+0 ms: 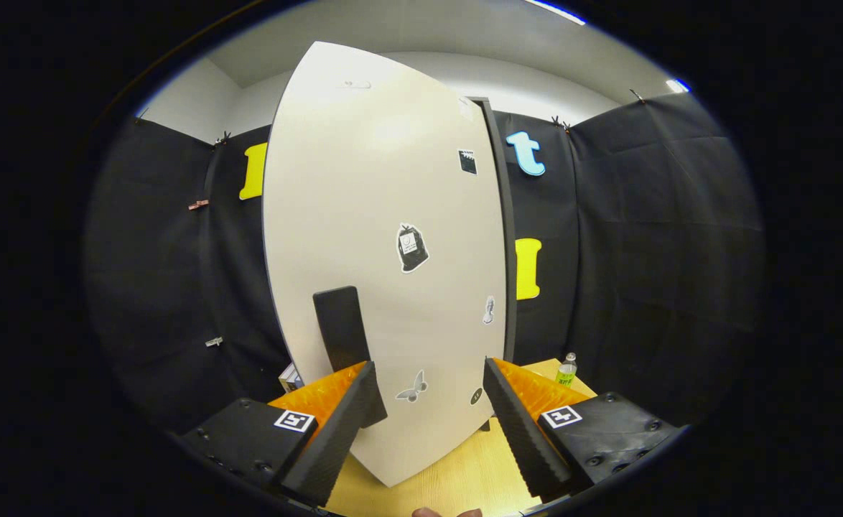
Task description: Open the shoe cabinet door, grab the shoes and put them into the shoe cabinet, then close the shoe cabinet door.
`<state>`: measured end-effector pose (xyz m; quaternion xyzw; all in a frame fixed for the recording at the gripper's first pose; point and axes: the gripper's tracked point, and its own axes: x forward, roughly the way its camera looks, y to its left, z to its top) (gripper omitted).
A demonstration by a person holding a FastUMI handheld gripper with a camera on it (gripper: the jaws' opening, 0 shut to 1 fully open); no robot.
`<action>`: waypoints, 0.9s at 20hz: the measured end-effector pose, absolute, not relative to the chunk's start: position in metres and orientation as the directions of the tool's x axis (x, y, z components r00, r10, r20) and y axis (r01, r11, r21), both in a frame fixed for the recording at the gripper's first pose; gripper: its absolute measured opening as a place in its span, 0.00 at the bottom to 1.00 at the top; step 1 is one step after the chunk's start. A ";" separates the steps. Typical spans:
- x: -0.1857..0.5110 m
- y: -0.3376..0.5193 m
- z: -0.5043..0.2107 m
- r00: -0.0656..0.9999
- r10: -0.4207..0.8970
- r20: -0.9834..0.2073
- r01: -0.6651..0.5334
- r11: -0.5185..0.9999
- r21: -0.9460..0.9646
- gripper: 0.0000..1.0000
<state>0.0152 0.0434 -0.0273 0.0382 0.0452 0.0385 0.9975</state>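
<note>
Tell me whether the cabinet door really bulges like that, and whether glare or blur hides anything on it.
Gripper view: the door bows from fisheye distortion, not its real shape; soft glare brightens its upper part but hides nothing; the stickers look sharp; the open gripper frames the door's lower part, its fingers slightly soft up close.

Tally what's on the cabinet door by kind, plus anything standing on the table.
White shoe cabinet door, hand-held gripper open just before it:
Stickers: 6 (black bag-shaped sticker among them)
Black rectangular handle: 1
Clear plastic bottle with green label on the light wooden table: 1
Total: 8
</note>
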 end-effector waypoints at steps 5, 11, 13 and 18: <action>0.029 0.057 -0.027 0.993 0.082 -0.081 -0.076 0.995 0.071 0.99; 0.034 0.057 -0.025 0.994 0.074 -0.076 -0.070 0.996 0.062 0.99; 0.034 0.056 -0.026 0.994 0.071 -0.078 -0.066 0.996 0.061 0.99; 0.033 0.050 -0.025 0.995 0.059 -0.076 -0.055 0.996 0.063 0.99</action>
